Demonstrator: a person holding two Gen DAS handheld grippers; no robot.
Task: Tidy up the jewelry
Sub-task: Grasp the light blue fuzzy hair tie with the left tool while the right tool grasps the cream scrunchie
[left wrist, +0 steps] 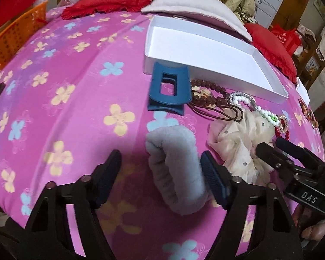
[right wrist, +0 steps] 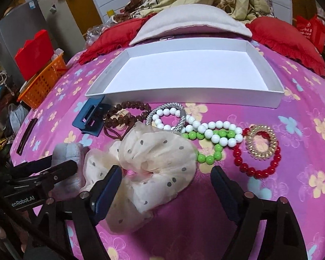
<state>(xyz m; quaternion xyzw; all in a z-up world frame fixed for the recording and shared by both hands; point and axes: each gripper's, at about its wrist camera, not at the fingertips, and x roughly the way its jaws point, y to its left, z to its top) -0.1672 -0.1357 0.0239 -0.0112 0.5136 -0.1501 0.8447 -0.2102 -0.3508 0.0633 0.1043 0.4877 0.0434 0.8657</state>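
Observation:
An empty white box lies on the pink flowered cloth, also in the left wrist view. In front of it lie a blue hair claw, brown beads, white beads, green beads, a red bead bracelet and a gold coil tie. My left gripper is open around a grey fluffy scrunchie. My right gripper is open over a cream dotted scrunchie; its left finger touches it.
An orange basket stands at the left edge with a red box behind it. Red cushions and a beige pillow lie behind the white box. A dark hair clip lies at the left.

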